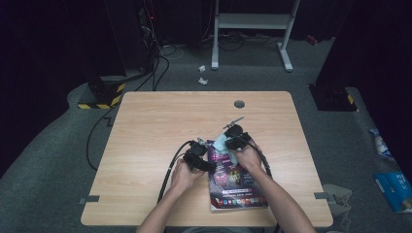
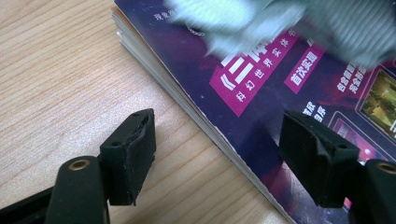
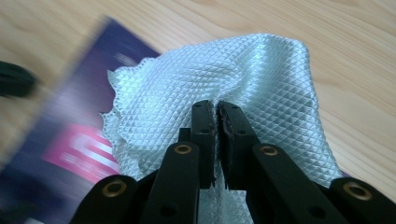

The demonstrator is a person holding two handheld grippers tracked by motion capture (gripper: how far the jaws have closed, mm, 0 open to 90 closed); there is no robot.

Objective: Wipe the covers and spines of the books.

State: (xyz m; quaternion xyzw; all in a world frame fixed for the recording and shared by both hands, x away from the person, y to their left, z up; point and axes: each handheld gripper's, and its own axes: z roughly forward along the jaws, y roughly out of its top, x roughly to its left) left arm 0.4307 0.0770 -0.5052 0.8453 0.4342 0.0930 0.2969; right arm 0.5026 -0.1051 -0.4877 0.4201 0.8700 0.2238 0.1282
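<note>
So the right gripper (image 3: 215, 109) has its 2 jaws pressed together on a pale green cloth (image 3: 252, 70), a waffle-textured one, and the fabric bunches up right at the tips and fans out past them and to both sides. Under the cloth, and off to the left of those jaws in the right gripper view, is a purple magazine (image 3: 60, 140) with a pink block on the cover, pretty blurred there. In the high view the cloth (image 1: 222, 143) sits on the far end of the magazine (image 1: 233, 182), just in front of the right gripper (image 1: 236, 137), with the hand (image 1: 248, 156) behind it. The left gripper (image 2: 217, 140) is wide apart, holding nothing: 1 jaw hangs over the bare wooden table (image 2: 56, 70), the other over the magazine cover (image 2: 261, 84), so the magazine's page edge runs between the 2. Beyond those jaws the cloth (image 2: 327, 28) shows as a blurry pale patch on the cover. From above, the left gripper (image 1: 198, 154) is right at the magazine's left edge, near the right one.
</note>
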